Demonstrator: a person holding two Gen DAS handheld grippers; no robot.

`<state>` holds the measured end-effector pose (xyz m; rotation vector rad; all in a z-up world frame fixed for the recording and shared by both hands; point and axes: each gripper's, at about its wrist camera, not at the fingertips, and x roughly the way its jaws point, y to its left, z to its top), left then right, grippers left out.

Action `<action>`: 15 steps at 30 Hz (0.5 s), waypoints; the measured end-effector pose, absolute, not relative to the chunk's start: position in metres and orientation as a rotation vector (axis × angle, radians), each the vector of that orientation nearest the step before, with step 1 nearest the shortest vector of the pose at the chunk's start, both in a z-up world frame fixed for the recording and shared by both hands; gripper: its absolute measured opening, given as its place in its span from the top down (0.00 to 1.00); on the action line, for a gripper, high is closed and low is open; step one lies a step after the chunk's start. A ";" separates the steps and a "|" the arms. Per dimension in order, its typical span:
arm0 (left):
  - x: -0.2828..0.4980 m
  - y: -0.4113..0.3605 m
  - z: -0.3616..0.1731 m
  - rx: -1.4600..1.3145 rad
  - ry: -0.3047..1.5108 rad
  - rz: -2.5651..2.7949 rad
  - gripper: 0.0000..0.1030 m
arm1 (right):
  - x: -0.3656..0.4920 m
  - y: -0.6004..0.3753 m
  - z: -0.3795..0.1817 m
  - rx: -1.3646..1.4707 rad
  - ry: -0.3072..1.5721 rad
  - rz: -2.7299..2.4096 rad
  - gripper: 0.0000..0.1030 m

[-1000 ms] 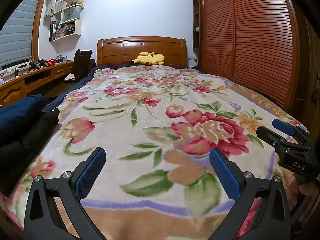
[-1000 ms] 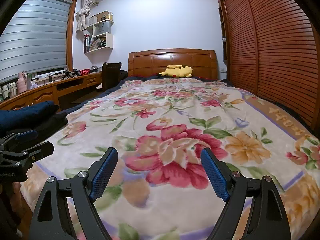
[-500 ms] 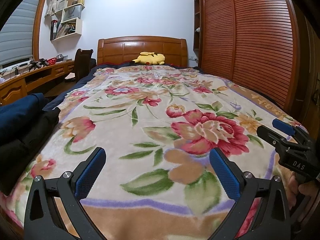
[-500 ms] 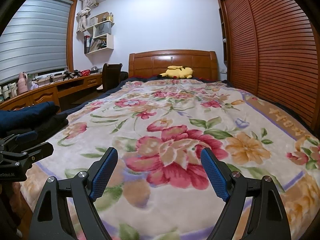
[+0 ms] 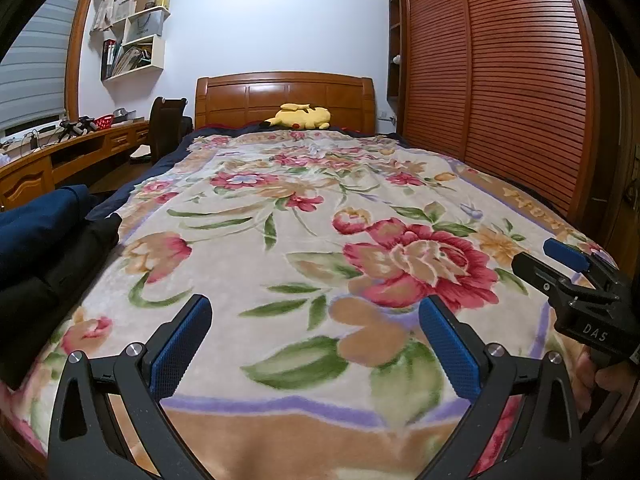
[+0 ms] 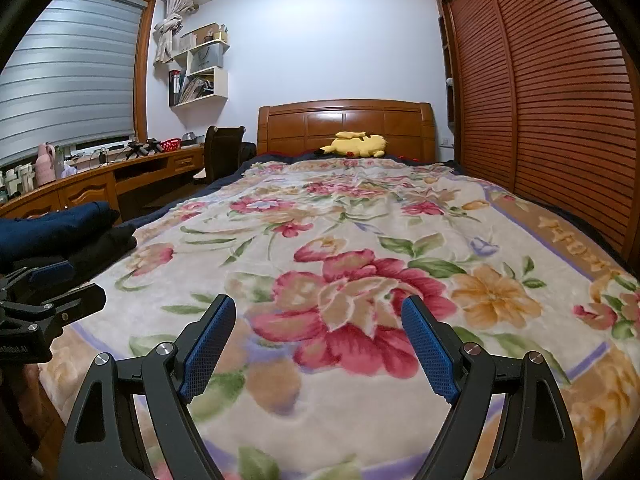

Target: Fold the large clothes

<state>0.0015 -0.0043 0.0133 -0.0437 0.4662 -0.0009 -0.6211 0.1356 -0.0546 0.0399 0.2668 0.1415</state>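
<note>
Blue-padded fingers (image 5: 182,344) of my left gripper (image 5: 316,340) stand wide apart, holding nothing, above the near end of the floral blanket (image 5: 320,208). My right gripper (image 6: 318,340) is the same — fingers spread, nothing between them, beside the left one over the blanket's foot. Off the bed's left edge lie the clothes (image 5: 44,248) — a navy piece on top of a black one, bunched, apart from both grippers. Farther back, a yellow plush toy (image 6: 358,145) rests against the wooden headboard (image 6: 344,120).

Floral blanket (image 5: 304,240), yellow plush (image 5: 301,117)
</note>
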 end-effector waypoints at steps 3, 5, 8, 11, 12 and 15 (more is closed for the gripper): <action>0.002 -0.004 0.013 -0.044 0.468 -0.001 0.00 | -0.621 0.134 -0.055 0.038 0.267 0.143 0.16; 0.003 -0.005 0.013 -0.044 0.469 -0.001 0.00 | -0.621 0.134 -0.056 0.037 0.267 0.143 0.16; 0.003 -0.005 0.013 -0.042 0.469 0.000 0.00 | -0.620 0.133 -0.055 0.037 0.265 0.145 0.16; 0.000 -0.003 0.013 -0.041 0.467 0.005 0.00 | -0.621 0.134 -0.057 0.032 0.261 0.147 0.16; -0.001 -0.002 0.013 -0.044 0.466 0.006 0.00 | -0.621 0.134 -0.057 0.030 0.261 0.147 0.16; -0.003 -0.001 0.013 -0.048 0.466 0.008 0.00 | -0.620 0.133 -0.057 0.030 0.263 0.148 0.16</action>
